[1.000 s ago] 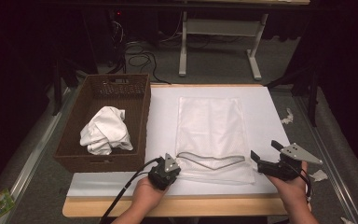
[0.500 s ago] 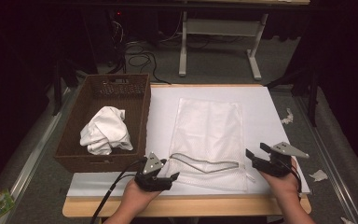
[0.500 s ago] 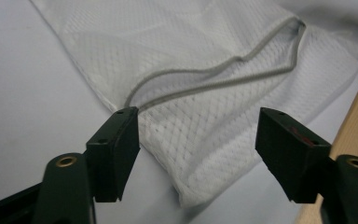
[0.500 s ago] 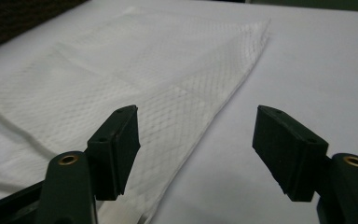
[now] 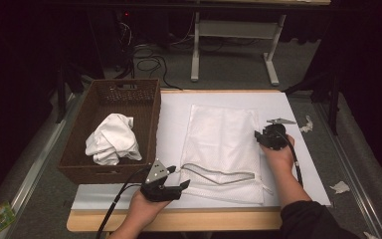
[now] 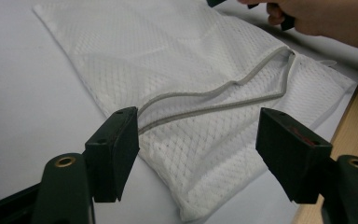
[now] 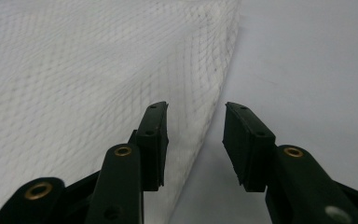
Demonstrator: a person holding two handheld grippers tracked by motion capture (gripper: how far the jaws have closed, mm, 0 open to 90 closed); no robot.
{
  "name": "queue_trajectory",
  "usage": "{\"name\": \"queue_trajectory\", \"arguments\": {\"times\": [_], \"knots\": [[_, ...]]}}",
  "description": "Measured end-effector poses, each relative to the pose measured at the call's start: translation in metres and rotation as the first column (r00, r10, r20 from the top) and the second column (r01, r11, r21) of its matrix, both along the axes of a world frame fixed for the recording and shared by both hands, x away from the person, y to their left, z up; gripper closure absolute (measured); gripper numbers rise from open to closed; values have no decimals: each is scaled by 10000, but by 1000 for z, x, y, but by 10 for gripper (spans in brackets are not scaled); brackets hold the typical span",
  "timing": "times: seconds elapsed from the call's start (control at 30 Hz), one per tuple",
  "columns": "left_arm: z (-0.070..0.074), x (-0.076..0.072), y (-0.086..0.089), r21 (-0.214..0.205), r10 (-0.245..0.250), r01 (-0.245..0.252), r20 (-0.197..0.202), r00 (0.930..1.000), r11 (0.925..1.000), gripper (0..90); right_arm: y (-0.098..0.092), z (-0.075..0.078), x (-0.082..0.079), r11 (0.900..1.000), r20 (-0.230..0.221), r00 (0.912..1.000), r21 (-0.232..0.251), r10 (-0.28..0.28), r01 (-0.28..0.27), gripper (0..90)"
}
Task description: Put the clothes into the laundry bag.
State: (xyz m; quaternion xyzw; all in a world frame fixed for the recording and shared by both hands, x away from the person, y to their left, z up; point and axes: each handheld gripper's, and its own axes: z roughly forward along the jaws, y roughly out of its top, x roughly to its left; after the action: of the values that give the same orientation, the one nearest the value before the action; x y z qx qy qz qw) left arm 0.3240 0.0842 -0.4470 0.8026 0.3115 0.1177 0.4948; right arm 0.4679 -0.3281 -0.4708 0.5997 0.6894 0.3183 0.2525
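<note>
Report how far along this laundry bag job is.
Done: the mesh bag lies flat with its zipper open. In hand: nothing yet; the left claw is open at the bag's mouth, the right claw open over its side edge. Left: likely getting the white cloth out of the basket and into the bag.

Bare white mat (image 5: pixel 174 117) between basket (image 5: pixel 151 119) and mesh bag (image 5: pixel 224 139) — open lane, basket wall bounding left

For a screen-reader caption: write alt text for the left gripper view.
Two open black jaws of the left gripper frame the near corner of a white mesh laundry bag lying flat on a white table cover, its grey-edged opening gaping slightly. The person's other hand reaches in at top right.
</note>
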Motion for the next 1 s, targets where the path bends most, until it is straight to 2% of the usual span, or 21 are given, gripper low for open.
{"name": "queue_trajectory", "arguments": {"times": [0.1,0.2,0.23,0.27,0.3,0.33,0.37,0.4,0.5,0.57,0.6,0.73,0.77,0.8,0.83,0.87,0.9,0.97,1.0], "knots": [[-1,0,0,53,-169,170,-225,9996,9998,314,1,-5,14,9997,-227,9995,-49,-234,233,547],[0,-2,0,2,-181,181,-164,9997,9998,316,1,-7,21,9997,-185,9996,-118,-221,219,546],[0,-2,0,-16,-186,186,-140,9997,9998,316,1,-8,24,9996,-182,9996,-190,-212,208,568],[0,-3,0,15,-211,211,-92,9997,9998,318,3,-7,28,9990,-238,9996,-439,-121,111,683],[0,-3,0,15,-211,211,-92,9997,9998,318,3,-7,28,9990,-238,9996,-439,-121,111,683],[-1,-3,-1,55,-251,252,-73,9997,9997,319,4,-6,29,9991,-380,9992,-410,130,-145,898],[-1,-3,-1,55,-251,252,-73,9997,9997,322,4,-6,29,9991,-380,9992,-410,130,-145,898],[0,-3,-1,60,-201,201,-29,9998,9998,324,1,-4,29,9998,-513,9985,-127,170,-177,900],[-1,-2,-1,98,-137,137,9,9999,9999,329,-3,-3,25,9995,-545,9984,-287,116,-132,900],[-2,-2,0,242,-152,151,39,9999,9996,328,-9,-2,19,9992,-629,9980,-389,42,-66,900],[-2,-2,-1,275,-129,127,48,9999,9995,328,-18,0,9,9989,-436,9990,-471,-93,73,900],[-3,-1,-1,368,-88,86,45,10000,9993,321,-40,4,-14,9979,-254,9988,-487,-429,416,897],[-3,-1,-1,368,-88,86,45,10000,9993,320,-40,4,-14,9979,-254,9988,-487,-429,416,897],[-4,-1,-2,467,-85,82,62,9999,9989,318,-51,6,-29,9976,-187,9984,-456,-538,529,897],[-4,-1,-2,467,-85,82,62,9999,9989,316,-51,6,-29,9976,-187,9984,-456,-538,529,897],[-4,0,-2,412,-62,58,87,9999,9991,317,-60,5,-44,9965,-87,9979,-532,-649,644,897],[-4,0,-2,412,-62,58,87,9999,9991,317,-60,5,-44,9965,-87,9979,-532,-649,644,897],[-4,0,-3,397,-11,7,94,10000,9992,317,-68,3,-56,9964,-111,9978,-547,-658,651,894],[-5,1,-3,543,-3,0,69,10000,9985,317,-73,-1,-65,9960,12,9977,-584,-683,683,883]]}}
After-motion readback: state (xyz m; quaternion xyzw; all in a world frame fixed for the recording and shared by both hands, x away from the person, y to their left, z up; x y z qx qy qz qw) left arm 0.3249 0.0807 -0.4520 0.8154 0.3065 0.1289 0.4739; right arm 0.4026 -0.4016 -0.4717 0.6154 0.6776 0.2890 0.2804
